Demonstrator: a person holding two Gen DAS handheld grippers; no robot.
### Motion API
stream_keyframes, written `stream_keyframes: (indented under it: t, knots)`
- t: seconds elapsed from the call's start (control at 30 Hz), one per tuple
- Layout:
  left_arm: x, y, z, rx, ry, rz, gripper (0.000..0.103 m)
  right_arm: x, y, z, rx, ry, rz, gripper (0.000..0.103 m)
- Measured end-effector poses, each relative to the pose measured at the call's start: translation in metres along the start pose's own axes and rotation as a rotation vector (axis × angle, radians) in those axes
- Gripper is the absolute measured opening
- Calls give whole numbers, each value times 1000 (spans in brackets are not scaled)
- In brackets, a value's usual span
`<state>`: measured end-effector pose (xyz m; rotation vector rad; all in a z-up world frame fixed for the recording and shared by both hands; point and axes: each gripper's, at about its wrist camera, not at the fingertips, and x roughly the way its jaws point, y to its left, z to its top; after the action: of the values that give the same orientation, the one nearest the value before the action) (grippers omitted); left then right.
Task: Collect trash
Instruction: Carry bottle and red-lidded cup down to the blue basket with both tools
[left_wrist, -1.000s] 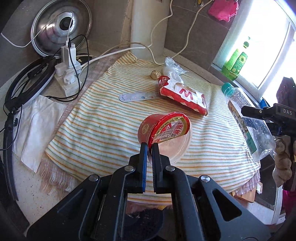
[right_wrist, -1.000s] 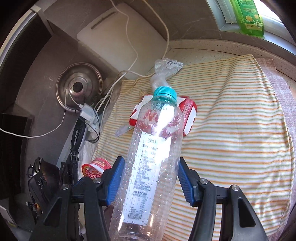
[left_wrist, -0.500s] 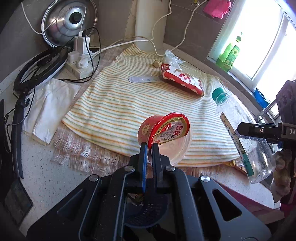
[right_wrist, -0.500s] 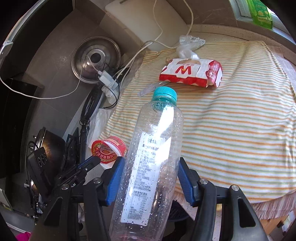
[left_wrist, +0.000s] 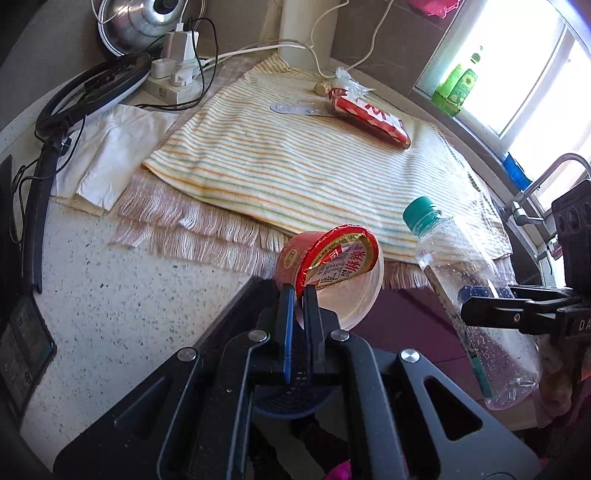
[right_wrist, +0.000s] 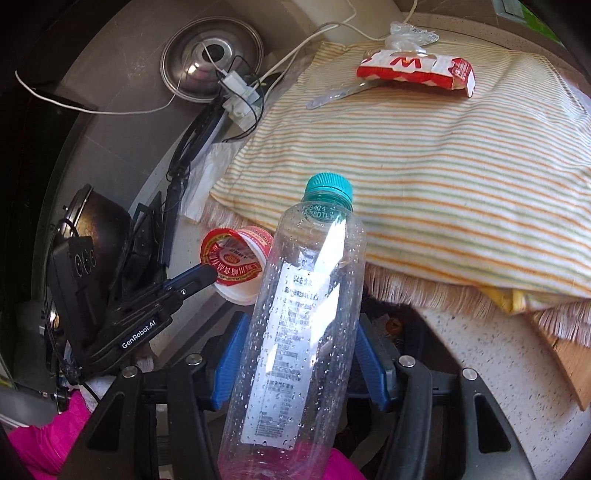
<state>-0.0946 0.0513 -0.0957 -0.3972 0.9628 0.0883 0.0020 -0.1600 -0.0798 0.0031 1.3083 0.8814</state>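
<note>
Left wrist view: the left gripper (left_wrist: 300, 295) is clamped tight on the rim of a plastic cup (left_wrist: 334, 273) with a peeled-back red foil lid. A second ago the cup hung over the middle of the striped cloth (left_wrist: 295, 162); it now hangs beyond the cloth's fringed edge, past the speckled counter (left_wrist: 122, 306) and over a dark gap at the counter's front. A dark mesh basket (left_wrist: 295, 400), probably a waste bin, shows below the jaws. To the right, the right gripper (left_wrist: 491, 304) grips a clear water bottle (left_wrist: 469, 291) with a teal cap, also drawn back off the cloth. A red snack wrapper (left_wrist: 369, 116), a flat clear strip (left_wrist: 295, 109) and a crumpled clear bag (left_wrist: 347, 79) remain on the cloth.

Right wrist view: the right gripper (right_wrist: 299, 354) stands part open with both blue pads against the sides of the water bottle (right_wrist: 295, 332), which it holds cap-forward. The striped cloth (right_wrist: 424, 177) has slid up and away in frame, so the bottle is now over the counter edge, not the cloth. The left gripper (right_wrist: 210, 275) and its cup (right_wrist: 240, 258) sit just left of the bottle, near but not touching.

Assessment: both items have been carried off the work surface together toward the presumed bin. Release has not yet occurred. The wrapper (right_wrist: 413, 68), strip (right_wrist: 340, 96) and bag (right_wrist: 410, 37) are still to be collected.
</note>
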Motion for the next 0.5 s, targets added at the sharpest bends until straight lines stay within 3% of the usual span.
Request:
stream_keyframes:
  t: [0.5]
  knots:
    - [26, 8, -41, 12, 90, 17, 2, 49, 1, -48, 6, 129, -22, 59]
